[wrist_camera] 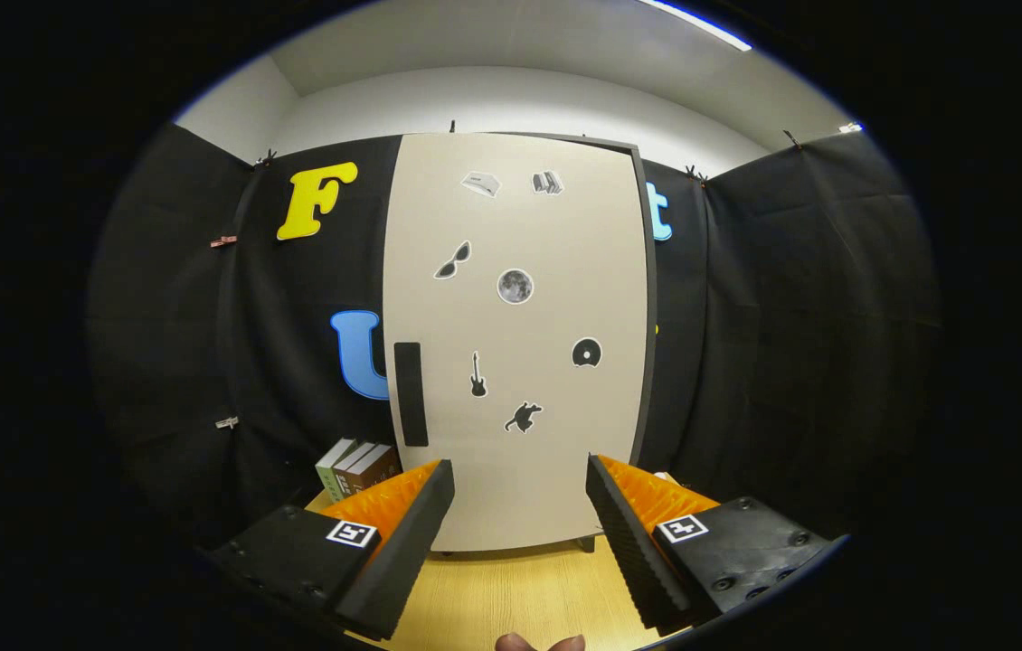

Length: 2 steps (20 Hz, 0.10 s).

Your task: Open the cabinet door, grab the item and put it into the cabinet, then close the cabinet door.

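- While books (357, 467) lean beside its left edge, the cabinet (515, 344) stands on the wooden table (511, 597), door (529, 226) closed, dark handle (411, 394) at left.
- Gripper (520, 533) spread wide, grasping nothing, just before the door.

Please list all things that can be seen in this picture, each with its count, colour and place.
Tall beige cabinet door: one, shut, standing on the table beyond the fingers.
Black upright handle: one, near the door's left edge.
Small picture stickers: eight, mostly black and grey, scattered over the door.
Upright books: three, green, white and brown, left of the cabinet.
Light wooden table: one, under the cabinet and the gripper.
Black cloth wall: behind and beside the cabinet.
Gripper: one, fingers open with nothing between them, pointing at the door.
Person's fingertips: two, just below the gripper.
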### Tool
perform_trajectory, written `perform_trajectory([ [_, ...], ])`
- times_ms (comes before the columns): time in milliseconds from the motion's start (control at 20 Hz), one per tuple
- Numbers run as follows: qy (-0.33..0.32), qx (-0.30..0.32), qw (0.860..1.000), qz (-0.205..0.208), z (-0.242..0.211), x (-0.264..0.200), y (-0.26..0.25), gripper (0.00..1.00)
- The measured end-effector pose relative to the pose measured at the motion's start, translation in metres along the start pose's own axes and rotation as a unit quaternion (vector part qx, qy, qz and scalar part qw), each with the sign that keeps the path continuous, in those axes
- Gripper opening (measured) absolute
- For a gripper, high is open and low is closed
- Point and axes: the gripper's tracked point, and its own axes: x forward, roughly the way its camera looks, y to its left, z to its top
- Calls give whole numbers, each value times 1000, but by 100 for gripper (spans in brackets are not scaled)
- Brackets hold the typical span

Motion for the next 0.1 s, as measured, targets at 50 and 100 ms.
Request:
perform_trajectory([
  [50, 0, 1, 1000, 1, 0, 0, 0, 96],
  [100, 0, 3, 1000, 2, 0, 0, 1, 96],
])
